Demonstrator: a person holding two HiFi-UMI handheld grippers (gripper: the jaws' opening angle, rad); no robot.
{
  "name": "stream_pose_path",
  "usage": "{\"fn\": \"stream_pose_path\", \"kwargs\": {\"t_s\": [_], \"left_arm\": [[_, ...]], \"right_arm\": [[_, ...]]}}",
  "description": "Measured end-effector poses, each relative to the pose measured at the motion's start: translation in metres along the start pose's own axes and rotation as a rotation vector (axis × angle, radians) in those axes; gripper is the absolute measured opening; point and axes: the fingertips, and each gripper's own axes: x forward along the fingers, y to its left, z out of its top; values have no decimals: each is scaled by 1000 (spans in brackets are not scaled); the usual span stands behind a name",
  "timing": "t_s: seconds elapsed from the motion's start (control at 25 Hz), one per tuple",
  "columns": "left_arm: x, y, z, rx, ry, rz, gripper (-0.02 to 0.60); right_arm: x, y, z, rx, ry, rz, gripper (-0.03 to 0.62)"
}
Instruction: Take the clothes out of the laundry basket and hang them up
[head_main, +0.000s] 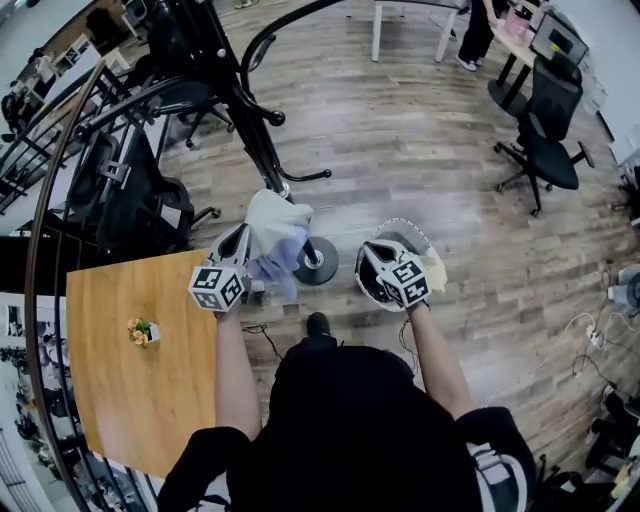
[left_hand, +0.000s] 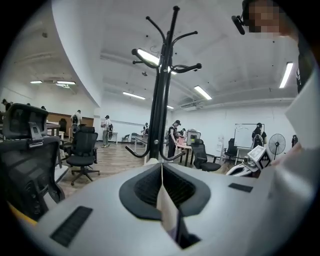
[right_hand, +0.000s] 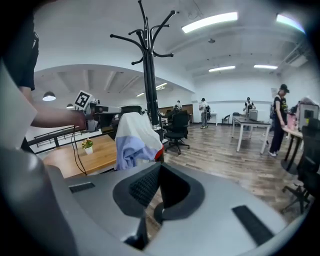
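My left gripper (head_main: 243, 238) is shut on a white and lavender garment (head_main: 277, 240) and holds it up beside the black coat stand (head_main: 255, 125). In the left gripper view a thin fold of pale cloth (left_hand: 168, 210) is pinched between the closed jaws, and the coat stand (left_hand: 161, 100) rises straight ahead. My right gripper (head_main: 372, 250) hovers over the round white laundry basket (head_main: 420, 232), where a yellowish cloth (head_main: 436, 270) lies. Its jaws are shut with nothing between them. The right gripper view shows the hanging garment (right_hand: 134, 140) to the left.
The coat stand's round base (head_main: 318, 262) sits on the wood floor between the grippers. A wooden table (head_main: 130, 400) with a small potted plant (head_main: 143, 331) stands at the left. Black office chairs (head_main: 545, 140) (head_main: 140, 205) stand around, and cables (head_main: 590, 335) lie at the right.
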Motion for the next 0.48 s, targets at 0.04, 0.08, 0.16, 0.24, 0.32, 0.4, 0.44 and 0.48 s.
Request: {"fn": "stream_pose_path", "kwargs": {"t_s": [0.04, 0.08, 0.16, 0.24, 0.32, 0.4, 0.44, 0.48], "left_arm": [[-1, -12, -1, 8, 1, -3, 26], [-2, -25, -2, 17, 4, -7, 26], [-4, -51, -7, 31, 17, -23, 26], [-4, -80, -14, 39, 32, -51, 26], [-2, -111, -21, 46, 42, -76, 26], [2, -143, -27, 50, 45, -99, 26], [5, -159, -30, 49, 45, -112, 26], [8, -174, -33, 49, 47, -125, 26]], "right_arm": [[-12, -3, -2, 4, -5, -9, 6], [-24, -6, -4, 10, -13, -19, 6], [-47, -10, -17, 26, -22, -32, 6], [-71, -13, -42, 45, -7, -37, 6], [-99, -16, -64, 62, 3, -49, 6], [-128, -22, -85, 78, 11, -66, 6], [-143, -26, -95, 85, 15, -77, 6], [-158, -31, -105, 93, 19, -91, 6]]}}
